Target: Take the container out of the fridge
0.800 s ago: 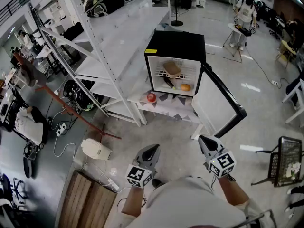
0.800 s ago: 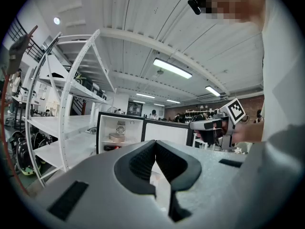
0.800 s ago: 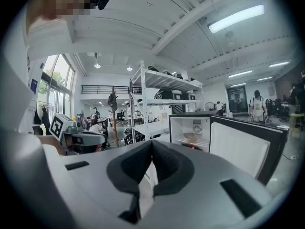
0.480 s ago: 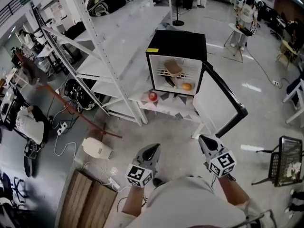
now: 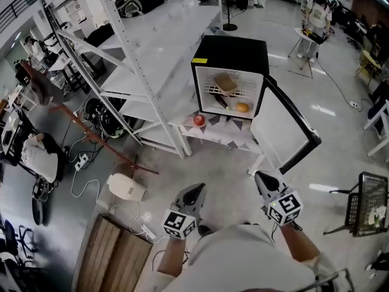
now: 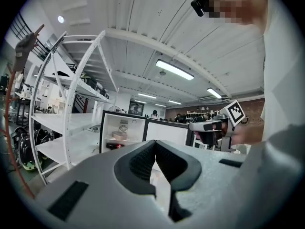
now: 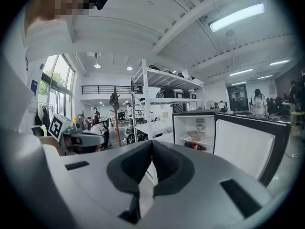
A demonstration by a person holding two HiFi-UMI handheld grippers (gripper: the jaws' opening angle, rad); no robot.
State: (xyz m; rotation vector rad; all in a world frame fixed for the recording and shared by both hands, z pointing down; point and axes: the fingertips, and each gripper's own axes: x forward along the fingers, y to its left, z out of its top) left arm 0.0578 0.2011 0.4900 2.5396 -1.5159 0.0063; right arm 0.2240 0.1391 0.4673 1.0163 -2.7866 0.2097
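inside fridge (image 5: pixel 231 47): one container (image 5: pixel 225 82); left hand-held gripper (image 5: pixel 197 190), right hand-held gripper (image 5: pixel 262 177) both clenched, empty.

Both grippers, the left (image 5: pixel 191 195) and the right (image 5: pixel 265 180), are held side by side near level, apart, jaws together and empty.
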